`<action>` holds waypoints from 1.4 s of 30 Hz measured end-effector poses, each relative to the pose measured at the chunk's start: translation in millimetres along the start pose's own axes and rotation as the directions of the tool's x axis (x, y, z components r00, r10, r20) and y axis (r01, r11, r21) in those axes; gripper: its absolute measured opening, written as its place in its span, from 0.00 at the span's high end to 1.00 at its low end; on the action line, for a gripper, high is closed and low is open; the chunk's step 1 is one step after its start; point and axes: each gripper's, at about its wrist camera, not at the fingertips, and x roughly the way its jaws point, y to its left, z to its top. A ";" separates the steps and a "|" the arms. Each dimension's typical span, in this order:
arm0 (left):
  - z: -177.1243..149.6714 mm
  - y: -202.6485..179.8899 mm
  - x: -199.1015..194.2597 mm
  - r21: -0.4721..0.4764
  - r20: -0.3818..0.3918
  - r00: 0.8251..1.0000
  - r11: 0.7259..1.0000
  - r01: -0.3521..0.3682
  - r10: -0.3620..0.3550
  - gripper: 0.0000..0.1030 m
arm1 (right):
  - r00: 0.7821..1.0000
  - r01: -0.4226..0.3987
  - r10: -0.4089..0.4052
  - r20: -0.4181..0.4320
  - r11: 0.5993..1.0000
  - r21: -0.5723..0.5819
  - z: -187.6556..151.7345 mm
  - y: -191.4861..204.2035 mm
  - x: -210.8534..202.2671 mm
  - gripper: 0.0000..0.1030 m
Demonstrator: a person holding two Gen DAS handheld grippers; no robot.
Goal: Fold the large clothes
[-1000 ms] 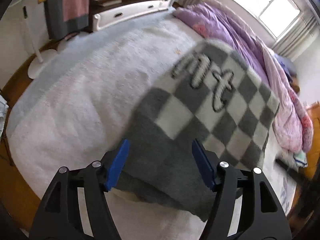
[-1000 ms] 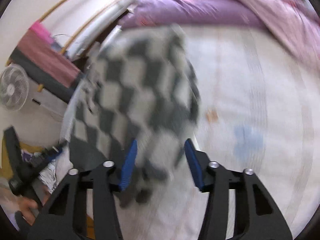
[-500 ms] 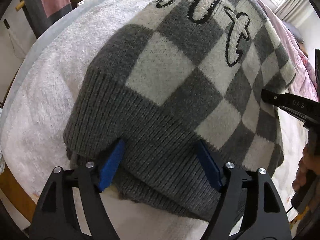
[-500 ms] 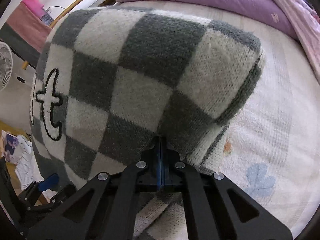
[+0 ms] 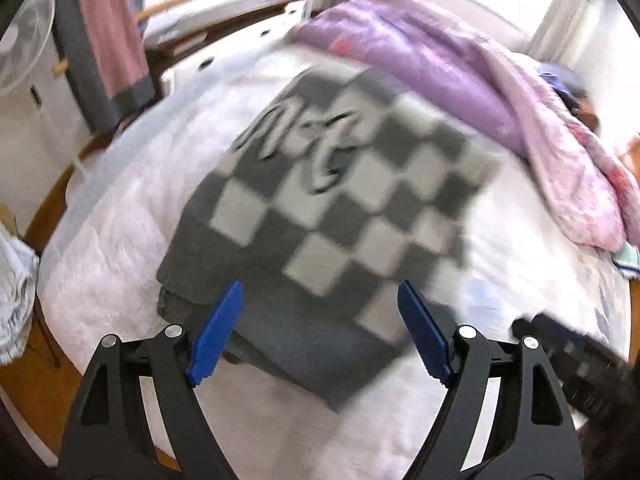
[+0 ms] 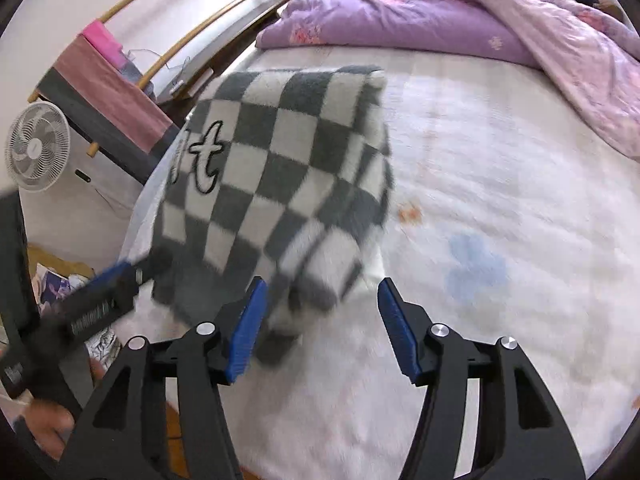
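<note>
1. the wide bed with a white fleecy cover (image 6: 500, 184) serves as the folding surface, and a purple quilt (image 6: 420, 12) is bunched along its far side, leaving room for the work.
2. the grey-and-white checked knit sweater (image 6: 288, 168) lies folded into a compact block on the near part of the bed, its ribbed hem toward the bed's edge; the fold looks close to finished.
3. the left gripper (image 5: 320, 332) hovers over the hem with its blue pads spread wide, gripping nothing.
4. the right gripper (image 6: 320, 320) hangs by the sweater's near corner, its pads likewise apart and empty.
</note>
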 end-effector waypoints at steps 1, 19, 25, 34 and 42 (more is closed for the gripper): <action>-3.3 -12.6 -11.3 0.016 0.016 1.000 1.000 0.005 -0.005 0.22 | 1.000 0.003 -0.003 0.012 1.000 0.006 -8.7 2.2 -2.4 0.40; -142.2 -231.6 -315.5 0.211 0.251 0.968 0.977 -0.035 -0.020 0.11 | 0.955 0.045 -0.062 0.290 0.997 0.065 -136.4 -89.7 -332.2 0.07; -170.0 -271.3 -400.0 0.281 0.298 0.952 0.960 -0.022 -0.066 0.11 | 0.930 0.047 -0.074 0.359 0.996 0.082 -169.2 -94.5 -424.8 0.07; -186.1 -282.6 -476.6 0.316 0.345 0.935 0.948 -0.031 -0.084 0.11 | 0.910 0.077 -0.101 0.402 0.994 0.076 -190.0 -74.9 -501.3 0.07; -185.5 -276.9 -524.8 0.351 0.386 0.913 0.936 -0.010 -0.134 0.11 | 0.874 0.112 -0.145 0.464 0.989 0.099 -201.0 -47.0 -544.0 0.07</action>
